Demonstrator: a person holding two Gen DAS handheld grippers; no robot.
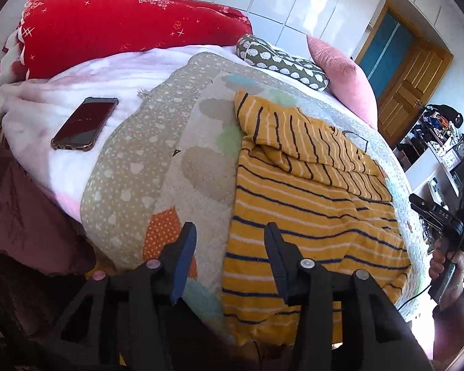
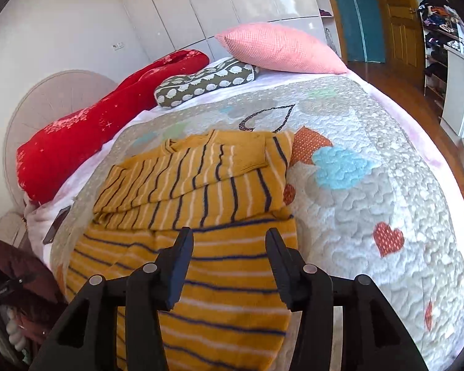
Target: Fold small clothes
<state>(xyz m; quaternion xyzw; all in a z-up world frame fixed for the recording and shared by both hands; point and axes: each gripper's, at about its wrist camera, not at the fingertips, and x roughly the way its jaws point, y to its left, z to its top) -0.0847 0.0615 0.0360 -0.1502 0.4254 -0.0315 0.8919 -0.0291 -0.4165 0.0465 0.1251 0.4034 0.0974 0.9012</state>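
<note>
A mustard-yellow small garment (image 1: 309, 204) with dark blue and white stripes lies flat on the quilted patchwork blanket (image 1: 133, 167). Its upper part is folded over, with a sleeve (image 2: 201, 167) laid across the body. My left gripper (image 1: 230, 232) is open over the garment's near left edge, one finger above the blanket and one above the cloth, with nothing between them. My right gripper (image 2: 229, 235) also stands open above the near part of the garment (image 2: 219, 278) and holds nothing. At the right edge of the left wrist view, a hand holds the right gripper's body (image 1: 448, 219).
A phone (image 1: 85, 123) lies on the pale pink sheet left of the blanket. A red quilt (image 1: 123, 27), a grey-green patterned cushion (image 2: 207, 80) and a pink pillow (image 2: 278, 49) line the far side. White wardrobes, a wooden door (image 1: 414, 86) and cluttered shelves (image 2: 448, 31) stand beyond.
</note>
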